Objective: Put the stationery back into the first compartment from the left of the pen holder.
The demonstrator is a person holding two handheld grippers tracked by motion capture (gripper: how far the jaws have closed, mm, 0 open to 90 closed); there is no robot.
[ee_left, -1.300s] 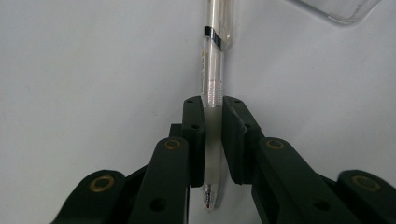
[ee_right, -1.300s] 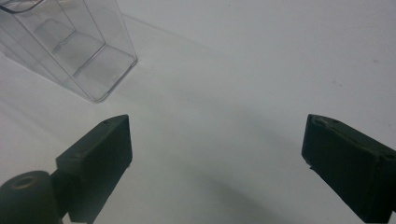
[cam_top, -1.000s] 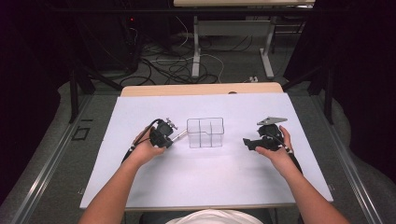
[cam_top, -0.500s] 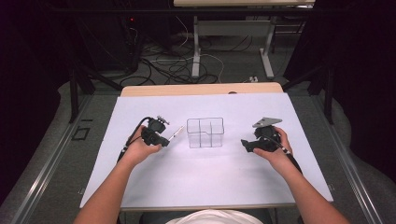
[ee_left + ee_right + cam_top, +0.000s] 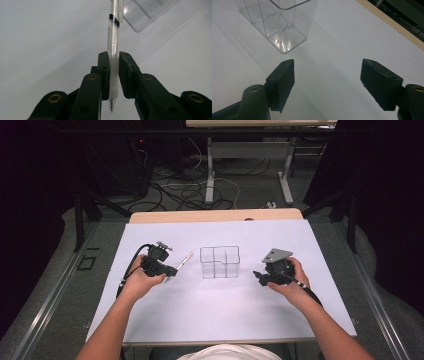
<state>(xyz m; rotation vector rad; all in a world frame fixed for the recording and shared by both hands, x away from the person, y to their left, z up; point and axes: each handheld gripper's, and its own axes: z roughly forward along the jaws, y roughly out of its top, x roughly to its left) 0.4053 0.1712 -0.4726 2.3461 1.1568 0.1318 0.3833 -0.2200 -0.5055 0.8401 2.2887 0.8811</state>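
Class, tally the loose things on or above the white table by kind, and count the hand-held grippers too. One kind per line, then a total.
Clear pens: 1
Clear divided containers: 1
Black grippers: 2, the left gripper and the right gripper
Total: 4

Lab, floor cables (image 5: 200, 190), white-topped table (image 5: 150, 237)

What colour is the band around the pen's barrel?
Black, a thin ring on the clear pen, best seen in the left gripper view.
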